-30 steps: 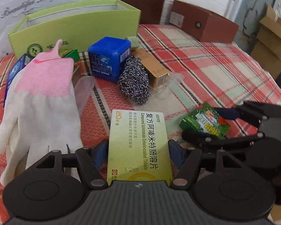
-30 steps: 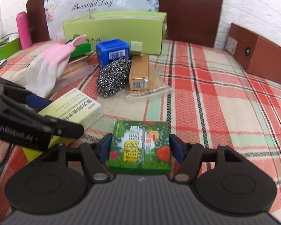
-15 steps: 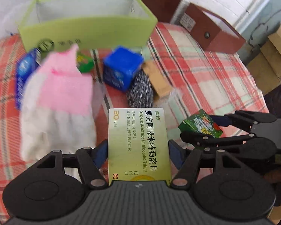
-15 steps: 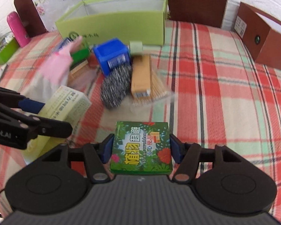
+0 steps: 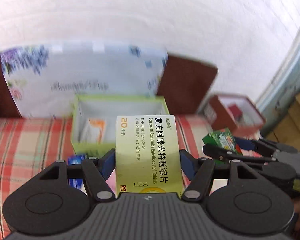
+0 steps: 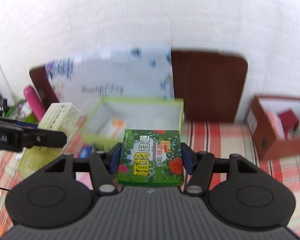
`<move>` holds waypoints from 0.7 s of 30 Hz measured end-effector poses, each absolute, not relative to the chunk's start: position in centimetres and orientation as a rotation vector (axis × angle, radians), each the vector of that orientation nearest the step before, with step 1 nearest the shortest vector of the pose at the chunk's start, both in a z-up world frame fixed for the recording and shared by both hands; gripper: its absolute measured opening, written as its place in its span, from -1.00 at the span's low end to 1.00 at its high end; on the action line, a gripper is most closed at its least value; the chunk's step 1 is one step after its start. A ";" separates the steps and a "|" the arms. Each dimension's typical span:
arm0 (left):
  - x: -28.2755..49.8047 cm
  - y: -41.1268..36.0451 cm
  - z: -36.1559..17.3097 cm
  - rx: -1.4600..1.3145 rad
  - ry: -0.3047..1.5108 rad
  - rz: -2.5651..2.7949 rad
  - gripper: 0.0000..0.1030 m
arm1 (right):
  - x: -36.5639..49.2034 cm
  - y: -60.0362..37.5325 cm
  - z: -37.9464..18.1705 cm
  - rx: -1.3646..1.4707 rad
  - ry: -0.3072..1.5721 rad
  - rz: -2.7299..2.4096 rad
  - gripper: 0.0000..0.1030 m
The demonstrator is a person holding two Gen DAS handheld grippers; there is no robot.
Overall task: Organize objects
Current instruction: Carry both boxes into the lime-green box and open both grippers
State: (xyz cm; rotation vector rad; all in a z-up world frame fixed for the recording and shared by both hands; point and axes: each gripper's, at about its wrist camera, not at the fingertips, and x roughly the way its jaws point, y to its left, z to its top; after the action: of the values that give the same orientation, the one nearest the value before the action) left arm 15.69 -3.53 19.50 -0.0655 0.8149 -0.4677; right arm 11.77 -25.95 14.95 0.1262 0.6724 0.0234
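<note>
My left gripper (image 5: 147, 163) is shut on a yellow-green tablet box (image 5: 147, 152) and holds it in the air in front of the open light-green box (image 5: 120, 100). My right gripper (image 6: 151, 157) is shut on a small green floral box (image 6: 151, 157), also lifted, facing the same light-green box (image 6: 134, 102). A white and orange item (image 5: 94, 130) lies inside the box. The right gripper with its green box shows at the right of the left wrist view (image 5: 222, 140). The left gripper with the tablet box shows at the left of the right wrist view (image 6: 56, 118).
A brown open box (image 6: 280, 140) with items inside stands at the right on the plaid cloth (image 6: 220, 140). A flowered bag (image 6: 118, 80) and dark headboard (image 6: 208, 86) stand behind the green box. A pink bottle (image 6: 34, 100) is at the left. The views are blurred.
Both grippers have risen and moved forward with their boxes toward the light-green box. The glove, blue cube and scourer have dropped out of view below.
</note>
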 end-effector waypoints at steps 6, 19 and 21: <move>20.1 -3.4 19.6 -0.076 0.780 -0.418 0.35 | 16.6 -25.3 15.1 0.068 0.598 0.017 0.16; 32.0 -5.0 11.1 -0.038 0.825 -0.364 0.35 | 28.1 -24.8 5.0 0.020 0.760 -0.087 0.17; 33.2 -5.2 9.6 -0.029 0.856 -0.348 0.35 | 29.3 -24.9 3.4 0.014 0.793 -0.085 0.17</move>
State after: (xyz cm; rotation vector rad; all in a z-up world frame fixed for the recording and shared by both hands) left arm 33.22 -5.22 9.64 -0.0292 0.8556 -0.3484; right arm 29.32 -24.90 3.39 0.0138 0.7932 -0.0851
